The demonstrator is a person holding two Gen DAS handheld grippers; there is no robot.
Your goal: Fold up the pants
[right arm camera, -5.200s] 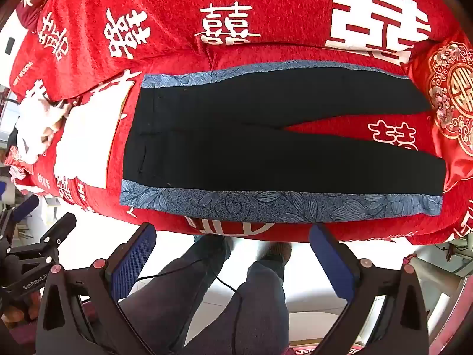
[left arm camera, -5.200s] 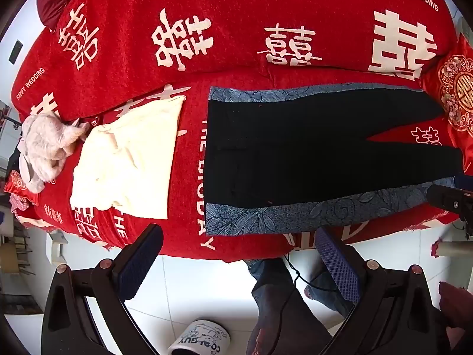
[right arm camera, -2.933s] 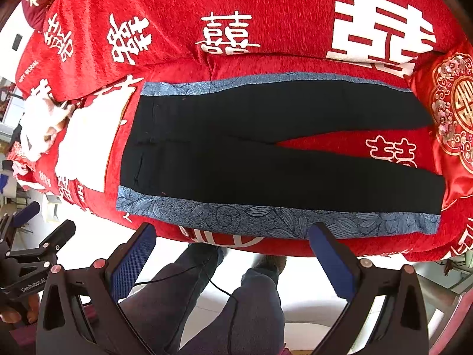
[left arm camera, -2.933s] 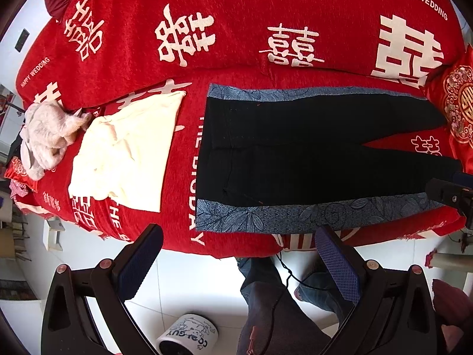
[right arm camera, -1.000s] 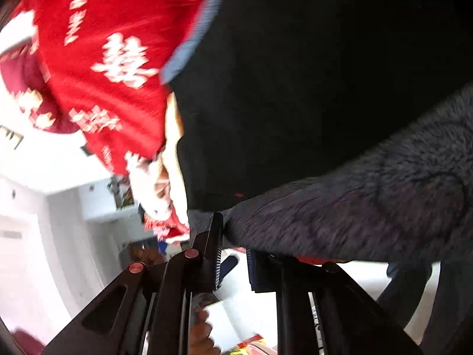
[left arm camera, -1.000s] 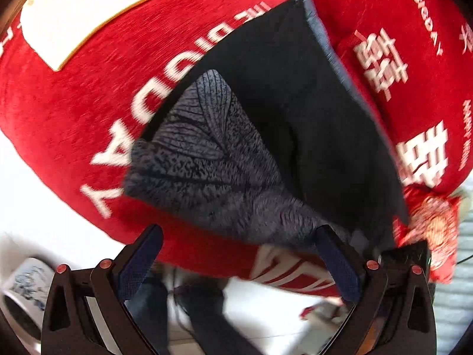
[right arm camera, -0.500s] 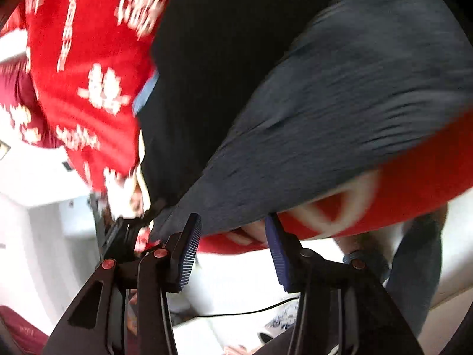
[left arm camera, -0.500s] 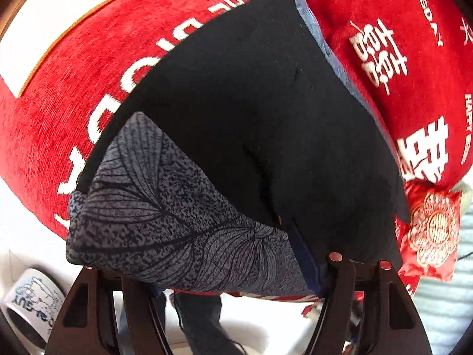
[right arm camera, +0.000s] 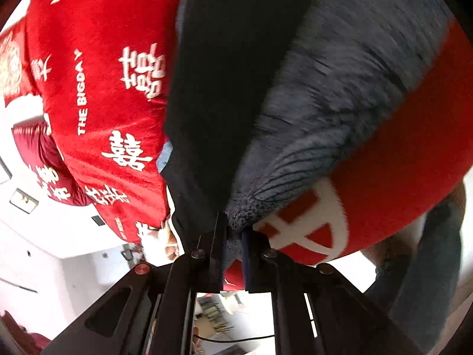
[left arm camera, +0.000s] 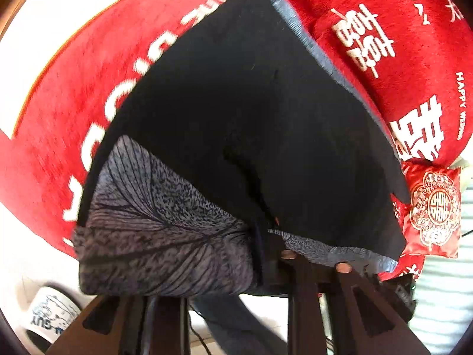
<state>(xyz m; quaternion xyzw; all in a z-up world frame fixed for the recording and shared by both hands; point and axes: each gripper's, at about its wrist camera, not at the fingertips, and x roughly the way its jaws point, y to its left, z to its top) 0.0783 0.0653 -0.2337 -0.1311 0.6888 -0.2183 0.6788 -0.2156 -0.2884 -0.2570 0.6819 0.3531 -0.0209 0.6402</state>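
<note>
Your biggest worry is the red plush sofa cover with white wedding lettering [left arm camera: 88, 94]: it is grippy-looking pile, and if you drag rather than lift, it is likely to hold the cloth back and rumple the fold. The black pants with grey-blue leaf-print side bands [left arm camera: 236, 112] lie spread across that cover, their near band raised off the front edge where you hold it. Carried unevenly, that band may land crooked on the far one. Your left gripper [left arm camera: 266, 254] is clamped tight on the near band at the waist end, though the fingers are largely buried in fabric, so you cannot see how much cloth they have; a shallow bite could slip out mid-lift. Your right gripper [right arm camera: 233, 236] is pinched nearly closed on a small tuft of the same band further along the leg, and that thin hold looks the likelier one to let go. The small embroidered red cushion [left arm camera: 434, 207] sits near the leg ends and could snag them.
</note>
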